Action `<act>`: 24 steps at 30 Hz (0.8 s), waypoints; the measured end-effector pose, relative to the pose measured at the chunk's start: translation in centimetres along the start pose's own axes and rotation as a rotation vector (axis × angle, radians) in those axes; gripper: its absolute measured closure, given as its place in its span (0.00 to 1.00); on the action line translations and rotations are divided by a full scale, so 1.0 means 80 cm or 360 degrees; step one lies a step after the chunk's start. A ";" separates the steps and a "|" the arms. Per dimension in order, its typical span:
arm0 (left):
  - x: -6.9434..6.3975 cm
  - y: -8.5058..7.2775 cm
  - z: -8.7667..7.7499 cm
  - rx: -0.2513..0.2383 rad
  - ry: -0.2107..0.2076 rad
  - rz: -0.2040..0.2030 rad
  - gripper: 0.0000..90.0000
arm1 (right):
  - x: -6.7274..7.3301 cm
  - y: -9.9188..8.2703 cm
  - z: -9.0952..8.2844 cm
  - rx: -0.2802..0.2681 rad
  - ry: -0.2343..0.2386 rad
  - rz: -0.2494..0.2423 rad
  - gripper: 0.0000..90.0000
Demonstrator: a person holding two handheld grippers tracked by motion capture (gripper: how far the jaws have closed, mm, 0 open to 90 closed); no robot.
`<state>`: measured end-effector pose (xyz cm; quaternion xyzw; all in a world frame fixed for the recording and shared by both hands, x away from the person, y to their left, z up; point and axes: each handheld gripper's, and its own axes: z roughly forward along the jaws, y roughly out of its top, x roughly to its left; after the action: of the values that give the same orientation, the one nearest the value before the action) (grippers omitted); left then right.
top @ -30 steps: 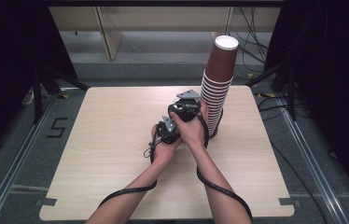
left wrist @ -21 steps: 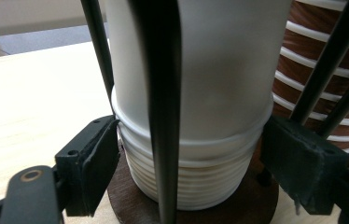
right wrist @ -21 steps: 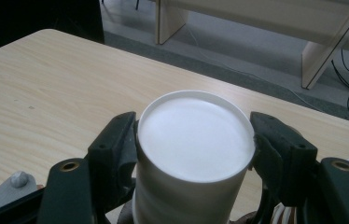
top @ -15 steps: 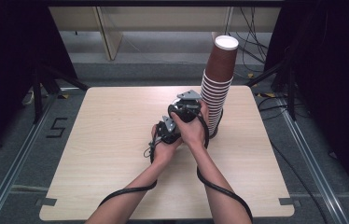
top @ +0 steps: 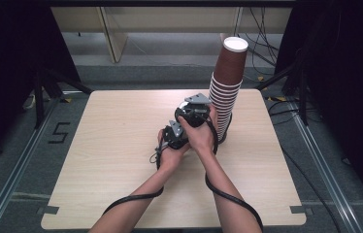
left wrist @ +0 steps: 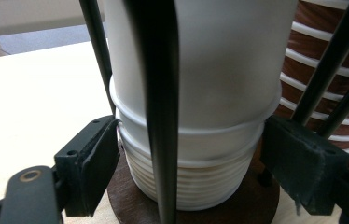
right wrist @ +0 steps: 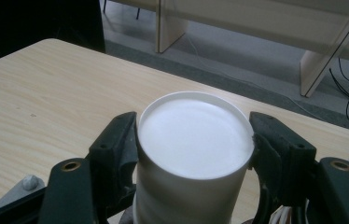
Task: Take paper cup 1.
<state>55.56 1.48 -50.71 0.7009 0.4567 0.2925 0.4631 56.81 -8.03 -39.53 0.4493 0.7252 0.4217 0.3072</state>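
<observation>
**Change.** Against the high views from the last second, neither hand has shifted and both grips read the same. Judged from this, the separation step is set up but the pull has not begun.

**Right hand-held gripper** (right wrist: 193,140). Clenched on the top cup (right wrist: 191,158). The pads press on opposite sides just below its upturned white base.

**Left hand-held gripper** (left wrist: 186,154). Grasping the white stack (left wrist: 200,186) lower down. The pads bear on the rolled rims at either side, bracing the stack.

**Location of the work.** The white stack stands upside down on a brown disc (left wrist: 252,205). The disc rests on the table (top: 111,145), right of centre.

**Surroundings.**
- A tall brown stack (top: 228,82) stands just beside the white stack, on the far-right part of the table. In the left gripper view its ribbed rims sit immediately behind the right-hand pad.
- Black cables trail from both grippers back across the table.
- A dark strip runs upright in front of the white stack in the left gripper view. Its identity cannot be told.

**Obstruction.** The brown stack leaves little sideways room. A straight upward lift of the top cup appears to be the clear path. A tilted pull risks knocking the brown stack.
</observation>
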 end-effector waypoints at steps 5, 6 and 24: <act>0.001 0.000 0.000 0.0013 0.0011 0.0020 0.21 | 0.000 0.000 -0.002 -0.0023 -0.0004 -0.0013 0.40; 0.001 0.000 0.000 0.0013 0.0011 0.0020 0.21 | 0.001 0.001 -0.004 -0.0029 0.0002 0.0008 0.40; 0.000 0.000 0.002 -0.0008 -0.0004 -0.0012 0.21 | 0.002 0.016 -0.020 -0.0121 0.0002 -0.0016 0.40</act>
<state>55.67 1.39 -50.74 0.6985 0.4580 0.2911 0.4664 55.94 -8.08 -37.67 0.4334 0.7111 0.4476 0.3257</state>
